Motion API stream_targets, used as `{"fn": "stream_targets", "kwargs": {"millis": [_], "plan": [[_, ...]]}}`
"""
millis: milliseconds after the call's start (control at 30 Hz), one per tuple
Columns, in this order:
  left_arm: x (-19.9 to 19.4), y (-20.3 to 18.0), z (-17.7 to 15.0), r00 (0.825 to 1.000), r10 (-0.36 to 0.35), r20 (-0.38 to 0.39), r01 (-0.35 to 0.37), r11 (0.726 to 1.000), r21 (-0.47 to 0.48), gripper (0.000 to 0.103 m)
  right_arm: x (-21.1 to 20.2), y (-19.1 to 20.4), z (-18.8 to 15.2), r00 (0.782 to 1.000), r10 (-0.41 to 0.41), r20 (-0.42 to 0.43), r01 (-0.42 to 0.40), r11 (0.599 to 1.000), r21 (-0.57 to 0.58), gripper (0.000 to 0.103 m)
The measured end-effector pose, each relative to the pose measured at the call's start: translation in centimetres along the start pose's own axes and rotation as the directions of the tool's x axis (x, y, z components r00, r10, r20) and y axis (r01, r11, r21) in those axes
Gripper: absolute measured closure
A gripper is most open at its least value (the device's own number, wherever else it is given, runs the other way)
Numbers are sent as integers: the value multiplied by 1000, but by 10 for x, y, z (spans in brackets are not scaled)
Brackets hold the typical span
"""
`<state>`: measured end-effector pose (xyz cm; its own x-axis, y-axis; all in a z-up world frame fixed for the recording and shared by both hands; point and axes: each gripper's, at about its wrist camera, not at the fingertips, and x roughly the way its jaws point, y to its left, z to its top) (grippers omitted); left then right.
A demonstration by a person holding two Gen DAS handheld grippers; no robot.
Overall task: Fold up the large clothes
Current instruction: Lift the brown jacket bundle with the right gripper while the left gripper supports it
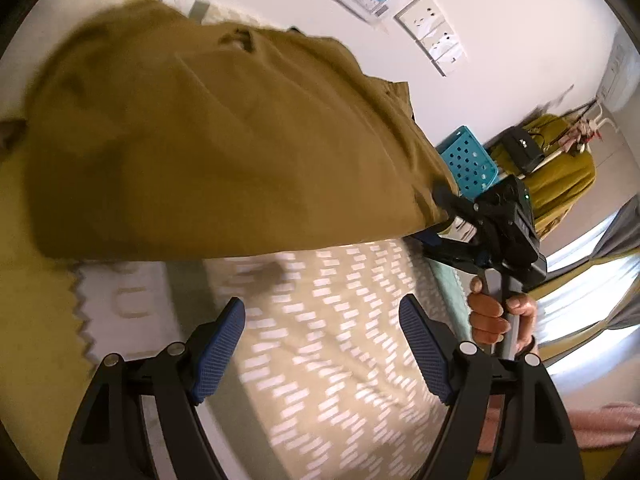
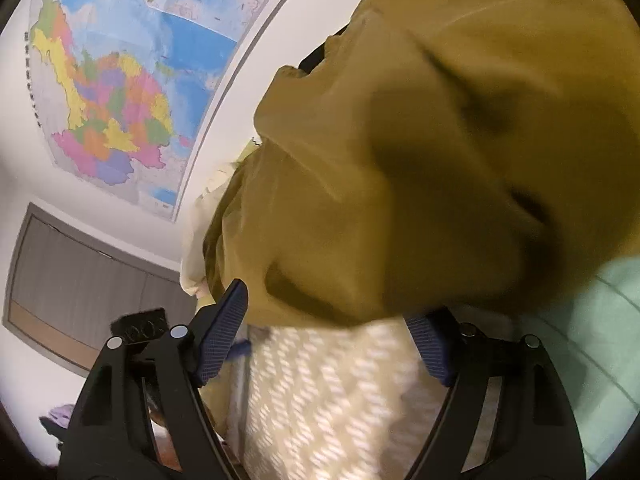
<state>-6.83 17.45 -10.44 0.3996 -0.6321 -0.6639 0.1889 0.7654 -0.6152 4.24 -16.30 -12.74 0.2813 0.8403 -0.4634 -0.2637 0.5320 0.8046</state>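
Nearest the left wrist camera, the left tongs (image 1: pixel 322 344) stand spread wide with nothing between their blue pads, above a bed cover (image 1: pixel 340 360) patterned with pale dashes. Past them the mustard garment (image 1: pixel 200 152) hangs lifted over the bed, blurred. Only this view shows the right tongs (image 1: pixel 444 196) from outside: their tip meets the garment's lower right corner, though whether they pinch it cannot be told there. A bare hand (image 1: pixel 496 320) grips that tool's handle. Farther off are a teal perforated basket (image 1: pixel 470 160) and wall sockets (image 1: pixel 436 28).

The right wrist camera shows those tongs (image 2: pixel 332 316) spread, the left pad (image 2: pixel 224 336) clear and the right pad's tip hidden under the garment (image 2: pixel 440 140), which fills the frame close ahead. Only here appear a coloured wall map (image 2: pixel 120 92) and a grey door (image 2: pixel 80 280).
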Motion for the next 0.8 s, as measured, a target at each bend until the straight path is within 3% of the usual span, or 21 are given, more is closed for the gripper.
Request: {"fn": "stream_targets", "kwargs": {"millis": [100,233,300,400,467,567,633,800], "plan": [[10,-3,9,1000,-20,9,20,1000,-10,23,1,3,9,998,63,32,-64,998,28,26],[22,0,22,995,-92,26,94,989,-114,23,-12,9,20,979,187,80,-192,980,56,29],[29,-1,28,992,-117,52,123,983,-136,23,-13,14,24,976,198,89,-204,977,56,29],[32,4,36,989,-89,115,108,979,-175,24,-15,18,29,972,215,93,-221,974,55,29],[26,10,41,977,-111,181,150,963,-222,24,-16,18,29,969,228,91,-234,971,57,29],[13,26,40,947,-108,303,198,937,-287,24,-16,13,27,967,237,91,-243,968,62,29],[13,35,40,936,-100,336,217,919,-330,30,-14,9,22,971,222,88,-228,972,58,30],[16,27,45,937,-43,346,166,928,-335,30,-19,-14,-2,990,110,90,-119,987,109,24]]}}
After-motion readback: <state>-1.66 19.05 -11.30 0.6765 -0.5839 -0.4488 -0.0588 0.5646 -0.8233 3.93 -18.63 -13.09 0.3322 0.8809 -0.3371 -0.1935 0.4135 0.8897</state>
